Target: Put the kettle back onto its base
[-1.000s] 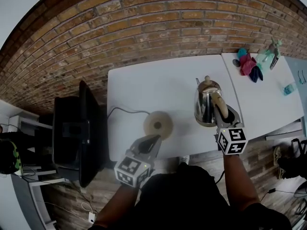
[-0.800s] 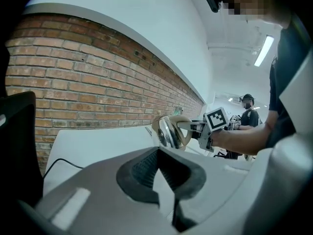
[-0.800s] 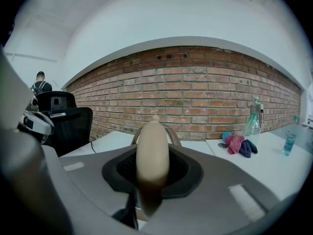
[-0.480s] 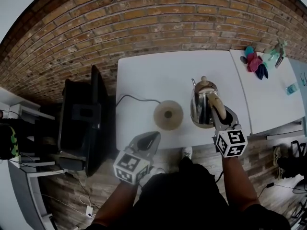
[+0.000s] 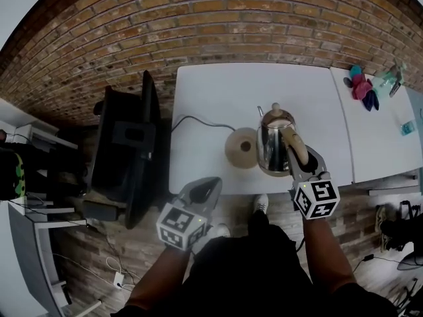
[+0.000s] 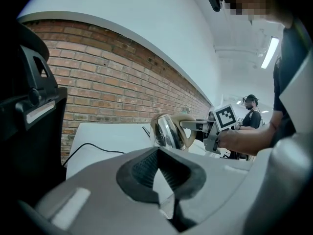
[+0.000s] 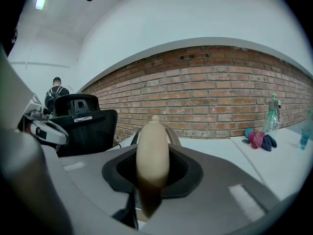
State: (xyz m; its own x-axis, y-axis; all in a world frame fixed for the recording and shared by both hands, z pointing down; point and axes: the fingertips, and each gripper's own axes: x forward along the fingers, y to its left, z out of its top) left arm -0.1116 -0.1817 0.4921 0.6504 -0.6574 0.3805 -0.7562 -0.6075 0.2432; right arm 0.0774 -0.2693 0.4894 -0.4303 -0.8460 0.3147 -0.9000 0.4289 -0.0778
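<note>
right claw: your right gripper [image 7: 152, 180] is clamped on the tan handle [image 7: 152, 148] of the kettle [image 5: 272, 147], with a jaw pressing on each side.
left claw: your left gripper [image 6: 159, 173] has its jaws together with nothing between them; it hangs off the table's near edge.
kettle: carried in your right grip, just beside the base [image 5: 239, 148] on its right, overlapping its rim in the head view.
base: bare on the white table [image 5: 218, 98], cord [image 5: 195, 120] trailing away to the left.
done: the pick-up and most of the carry, by the look of it.
left: centre over the base, lower, seat, let go — none of that is done yet.
</note>
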